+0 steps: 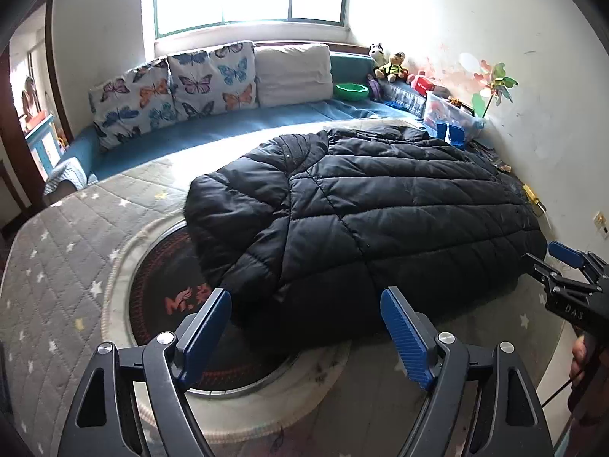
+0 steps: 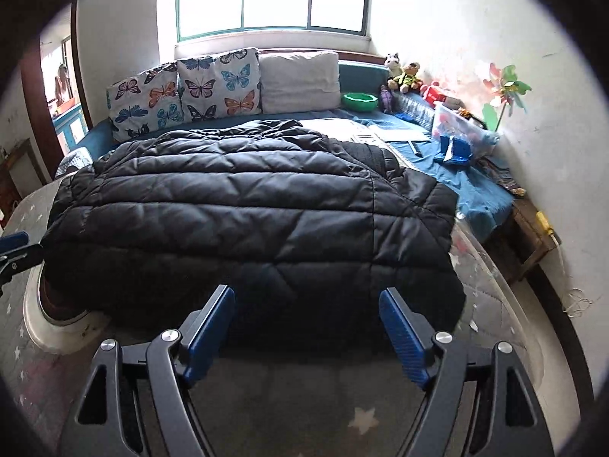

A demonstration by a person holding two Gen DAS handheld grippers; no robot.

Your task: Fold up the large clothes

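A large black quilted puffer jacket point(image 1: 361, 224) lies spread flat on a grey star-patterned quilted table cover point(image 1: 64, 266); it also shows in the right wrist view point(image 2: 243, 221). My left gripper point(image 1: 306, 304) is open and empty, its blue fingers just in front of the jacket's near left edge. My right gripper point(image 2: 307, 304) is open and empty, hovering at the jacket's near hem. The right gripper also shows at the right edge of the left wrist view point(image 1: 563, 262), beside the jacket's right edge. Part of the left gripper point(image 2: 15, 243) shows at the left edge of the right wrist view.
A round black inset with red lettering point(image 1: 171, 297) sits in the table, partly under the jacket. Behind is a blue sofa bench point(image 1: 228, 133) with butterfly cushions point(image 1: 171, 91), a green bowl point(image 1: 352, 91), plush toys point(image 1: 394, 64), a clear bin point(image 1: 451, 112) and blue holders point(image 2: 455, 150). A wall stands at the right.
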